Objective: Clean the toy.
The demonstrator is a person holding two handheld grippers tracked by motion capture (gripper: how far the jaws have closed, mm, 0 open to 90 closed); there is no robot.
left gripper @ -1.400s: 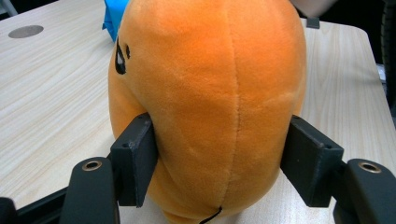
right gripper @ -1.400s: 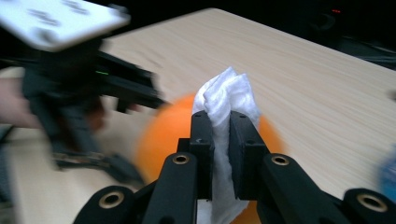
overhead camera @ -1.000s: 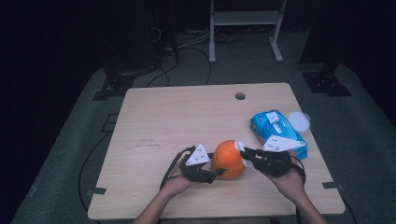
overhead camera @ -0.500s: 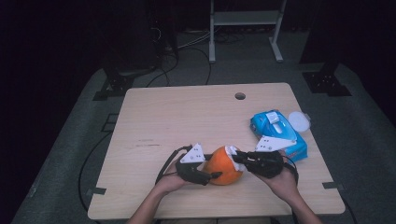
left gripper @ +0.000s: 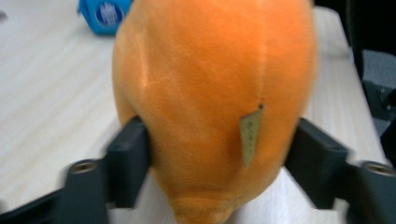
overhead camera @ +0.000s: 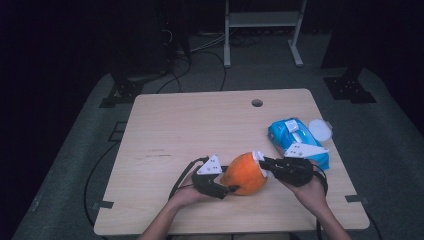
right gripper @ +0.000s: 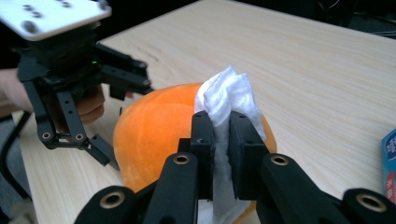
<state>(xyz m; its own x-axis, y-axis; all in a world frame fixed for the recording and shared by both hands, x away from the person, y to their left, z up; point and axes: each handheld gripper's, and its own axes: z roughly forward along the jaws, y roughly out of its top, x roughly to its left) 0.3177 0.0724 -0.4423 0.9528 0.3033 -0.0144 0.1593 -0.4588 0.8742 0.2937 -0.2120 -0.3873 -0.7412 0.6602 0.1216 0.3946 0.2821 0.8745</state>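
2 grippers work the orange plush toy (overhead camera: 245, 173): the left gripper (left gripper: 219, 154), jaws just opening, braces its sides while the right gripper (right gripper: 223, 140), clamped on a white wipe (right gripper: 228, 95), should rub next.

The orange plush toy (left gripper: 210, 102) is cut off at 12 o'clock; its small tag's (left gripper: 250, 137) writing is too blurry to read.

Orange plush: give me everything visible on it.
The orange plush is a rounded, fuzzy fabric toy with a vertical seam and a small tan tag sewn into it. It lies on the wooden table near the front edge. The left hand-held gripper has its jaws on either side of it, pads against its sides. The right hand-held gripper presses a pinched white wipe against its top.
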